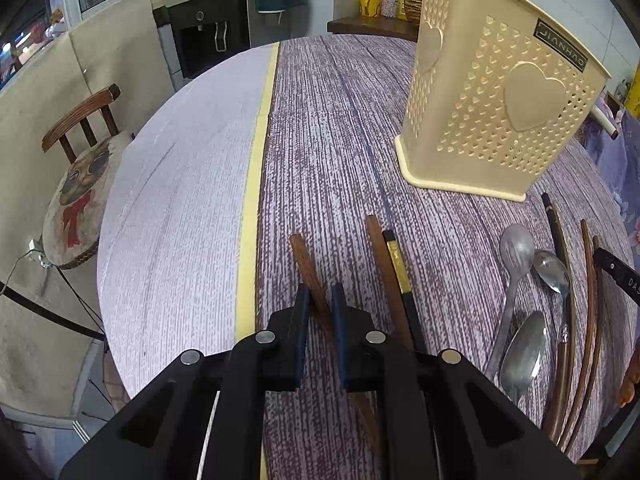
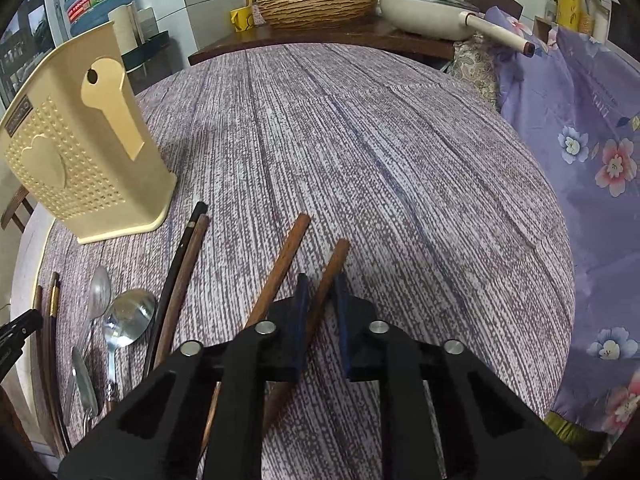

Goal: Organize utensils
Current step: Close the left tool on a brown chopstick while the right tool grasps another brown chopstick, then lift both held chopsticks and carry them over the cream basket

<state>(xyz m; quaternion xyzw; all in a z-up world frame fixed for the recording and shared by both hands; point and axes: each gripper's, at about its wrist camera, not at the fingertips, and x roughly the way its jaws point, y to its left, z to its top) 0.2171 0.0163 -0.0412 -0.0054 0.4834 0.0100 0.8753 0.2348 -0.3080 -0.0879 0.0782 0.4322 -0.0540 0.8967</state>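
Note:
A cream perforated utensil holder (image 1: 496,108) stands on the table at the far right; it also shows in the right wrist view (image 2: 80,160) at the left. My left gripper (image 1: 320,300) is shut on a brown wooden chopstick (image 1: 306,264). Beside it lie another brown chopstick (image 1: 386,268) and a black-and-gold chopstick (image 1: 400,268). My right gripper (image 2: 320,300) is shut on a brown chopstick (image 2: 330,272); a second brown chopstick (image 2: 284,260) lies just left of it. Three metal spoons (image 1: 520,300) and more chopsticks (image 1: 576,320) lie between the grippers.
The round table (image 1: 180,200) has a purple woven cloth (image 2: 380,140). A chair (image 1: 80,168) stands beyond its left edge. A floral sheet (image 2: 580,160) hangs at the right. A counter with a basket (image 2: 320,4) and pan lies behind.

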